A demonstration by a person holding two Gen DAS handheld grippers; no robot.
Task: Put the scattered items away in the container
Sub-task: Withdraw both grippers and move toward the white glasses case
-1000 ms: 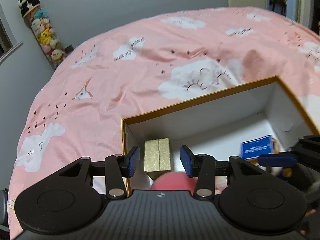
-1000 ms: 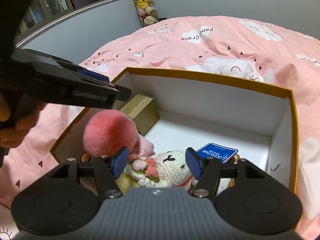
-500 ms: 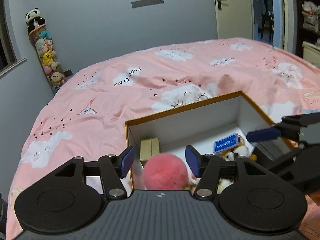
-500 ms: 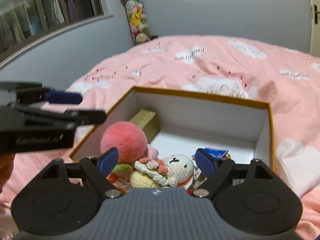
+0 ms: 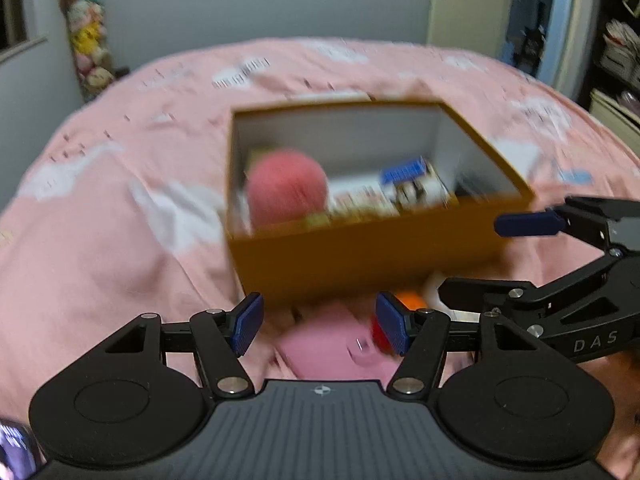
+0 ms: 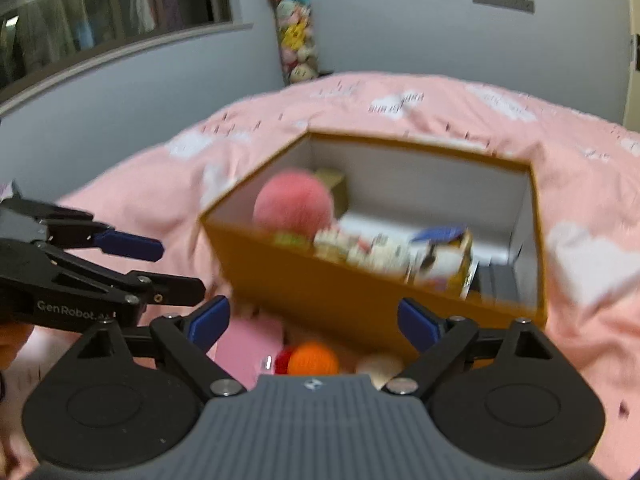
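I have drawn both grippers back from over the box (image 5: 380,256), where the pink pompom (image 5: 286,188) now lies; my left gripper (image 5: 320,322) and right gripper (image 6: 314,320) have just been opening and hold nothing, above the pink case (image 5: 340,350) and orange ball (image 6: 314,358) awaiting pickup.

We note a pink duvet (image 5: 120,184) printed with white clouds covering the bed. Against the grey wall (image 6: 400,40) stands a tall column of plush toys (image 6: 294,40). We also see a cream door (image 5: 464,4) and a window (image 6: 100,8) with a grey sill.
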